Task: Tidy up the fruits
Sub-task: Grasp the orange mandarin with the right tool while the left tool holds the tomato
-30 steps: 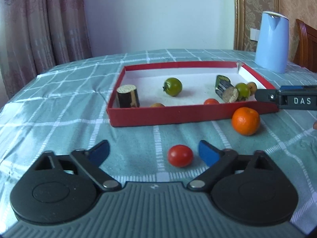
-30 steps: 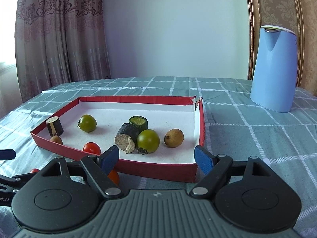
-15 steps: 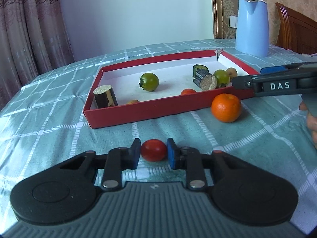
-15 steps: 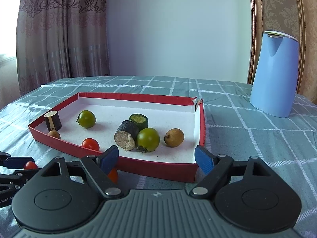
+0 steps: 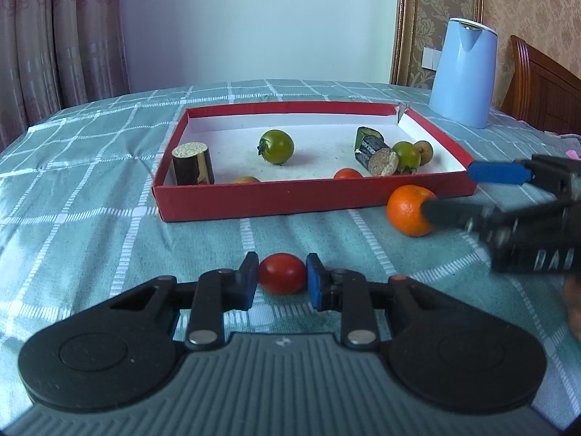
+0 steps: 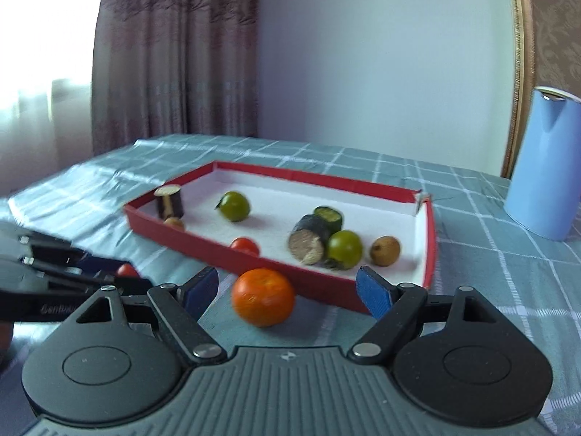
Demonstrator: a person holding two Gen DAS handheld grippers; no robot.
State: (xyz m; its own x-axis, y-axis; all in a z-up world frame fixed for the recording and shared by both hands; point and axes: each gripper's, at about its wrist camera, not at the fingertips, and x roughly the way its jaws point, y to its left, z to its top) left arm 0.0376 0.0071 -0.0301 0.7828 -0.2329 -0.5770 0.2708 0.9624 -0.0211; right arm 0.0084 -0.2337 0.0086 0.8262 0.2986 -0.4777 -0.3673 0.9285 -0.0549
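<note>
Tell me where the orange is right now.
The orange sits on the tablecloth just outside the red box's near wall, by its right corner, between the open right claw's fingers.

The left claw (image 5: 282, 280) pointed forward and downward, low over the desk (image 5: 90, 247), with its blue pads (image 5: 250, 283) pressed against both sides of a red cherry tomato (image 5: 282, 273). The right claw (image 6: 287, 289) stood wide, its fingers apart on either side of a mandarin (image 6: 263, 297) without touching it. In the left wrist view it reached in from the right edge, blurred, with part of a hand (image 5: 573, 305) beneath it.
</note>
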